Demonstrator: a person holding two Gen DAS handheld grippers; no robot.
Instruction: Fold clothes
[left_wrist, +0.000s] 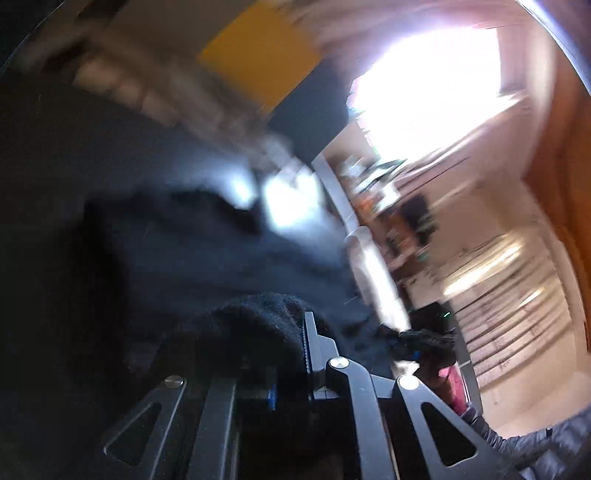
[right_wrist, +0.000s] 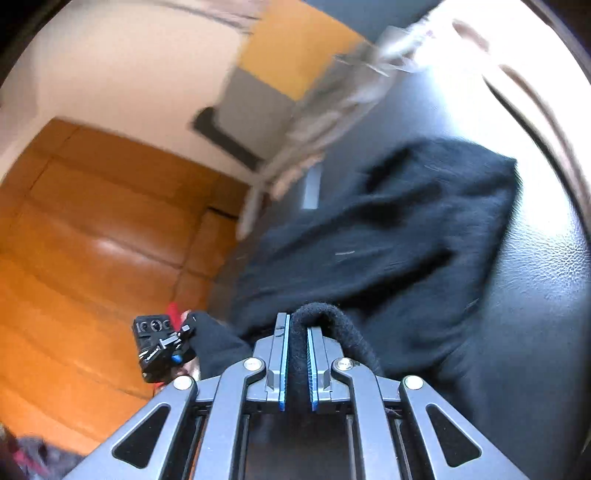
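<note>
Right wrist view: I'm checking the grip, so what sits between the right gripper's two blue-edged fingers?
A thick folded edge of the black garment fills the gap in the right gripper; nothing else shows there. The right wrist view shows it plainly.

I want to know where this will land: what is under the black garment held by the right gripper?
Under the black garment lies a dark leather-like surface, visible beside it. What the cloth covers is hidden. The right gripper is shut on its edge.

the left hand-held gripper (left_wrist: 295, 343) is clamped on a thick fold of black knit garment (left_wrist: 221, 258), which drapes over its left finger. at lower right the right hand-held gripper (left_wrist: 424, 341) grips the same garment. background is motion-blurred.
</note>
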